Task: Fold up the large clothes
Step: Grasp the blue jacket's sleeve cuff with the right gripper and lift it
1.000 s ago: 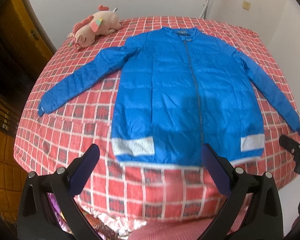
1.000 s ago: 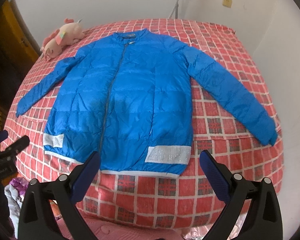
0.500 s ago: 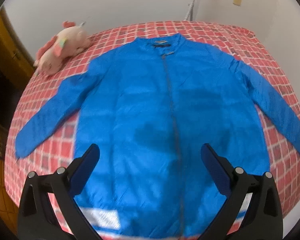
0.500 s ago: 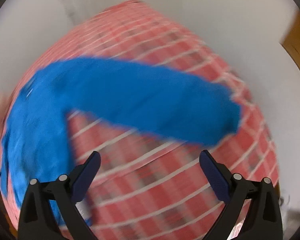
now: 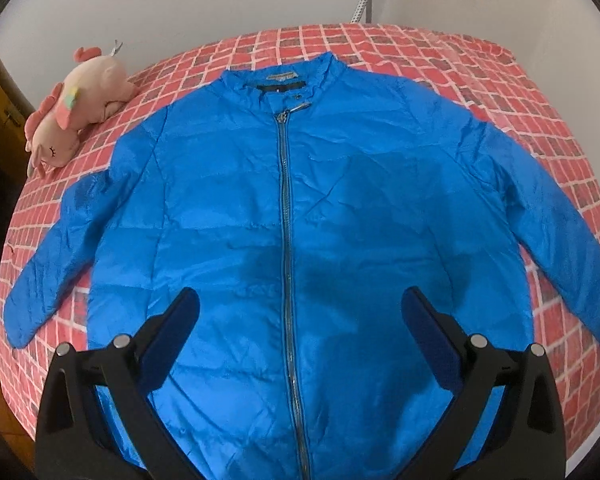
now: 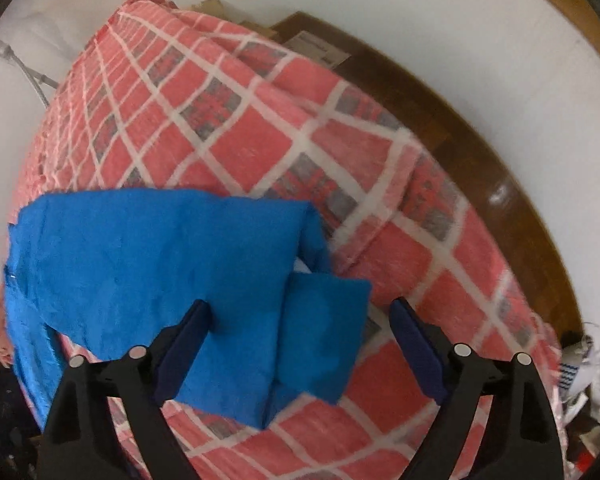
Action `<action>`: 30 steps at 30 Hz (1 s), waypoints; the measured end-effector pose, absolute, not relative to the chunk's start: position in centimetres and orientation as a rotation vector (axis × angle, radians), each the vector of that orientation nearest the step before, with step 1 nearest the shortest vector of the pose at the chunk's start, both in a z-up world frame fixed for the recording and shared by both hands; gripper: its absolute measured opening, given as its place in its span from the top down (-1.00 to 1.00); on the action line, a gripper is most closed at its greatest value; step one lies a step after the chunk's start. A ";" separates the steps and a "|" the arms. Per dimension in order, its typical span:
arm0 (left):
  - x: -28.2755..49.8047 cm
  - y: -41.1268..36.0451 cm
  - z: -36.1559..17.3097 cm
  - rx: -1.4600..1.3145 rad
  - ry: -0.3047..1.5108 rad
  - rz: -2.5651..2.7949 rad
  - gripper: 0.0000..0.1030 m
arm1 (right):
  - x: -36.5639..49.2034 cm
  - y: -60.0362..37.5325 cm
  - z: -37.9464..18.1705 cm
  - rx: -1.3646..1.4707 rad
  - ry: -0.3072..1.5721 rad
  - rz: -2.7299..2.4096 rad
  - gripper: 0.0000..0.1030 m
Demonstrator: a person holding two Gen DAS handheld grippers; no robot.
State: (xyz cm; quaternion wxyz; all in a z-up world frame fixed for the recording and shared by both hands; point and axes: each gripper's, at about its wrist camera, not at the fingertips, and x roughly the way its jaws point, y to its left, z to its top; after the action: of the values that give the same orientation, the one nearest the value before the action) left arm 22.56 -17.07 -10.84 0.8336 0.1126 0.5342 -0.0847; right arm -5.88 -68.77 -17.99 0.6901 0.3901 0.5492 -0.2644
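Blue jacket spread flat on the bed, both hand-held grippers released above it.

The jacket [image 5: 300, 220] lies zipped, face up, mid-bed [image 5: 540, 92]; it looks light, soft and slippery. The right hand-held gripper [image 6: 300, 320], its jaws just narrowing slightly, straddles the cuff [image 6: 320, 336] near the bed's edge, a sensible hold. The left hand-held gripper [image 5: 300, 312] holds nothing. A plush toy [image 5: 76, 104] sits by the far-left corner, clear.

One blue jacket [image 5: 300, 220], one plush toy [image 5: 76, 108], one checked bedspread [image 5: 420, 48].
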 end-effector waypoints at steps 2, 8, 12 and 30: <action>22.9 -17.0 -11.4 0.238 1.141 -0.173 -0.94 | -5.6 -69.1 -18.4 0.902 1.216 -0.566 -0.38; 23.6 -15.8 -12.0 0.218 1.156 -0.158 -0.94 | -4.4 -67.6 -15.7 0.956 1.146 -0.504 0.41; 24.0 -14.3 -11.6 0.198 1.151 -0.146 -0.94 | -3.3 -66.5 -12.0 0.877 1.162 -0.556 0.43; 25.3 -8.7 -10.4 0.113 1.143 -0.114 -0.94 | 9.1 -53.5 -1.3 0.520 1.064 -0.298 0.44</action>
State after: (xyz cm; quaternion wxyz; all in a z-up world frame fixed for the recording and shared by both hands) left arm 25.27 -8.73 -10.37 0.8380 0.0532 0.5404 -0.0539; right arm 9.07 -53.46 -1.32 0.8194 0.2440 0.4994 -0.1401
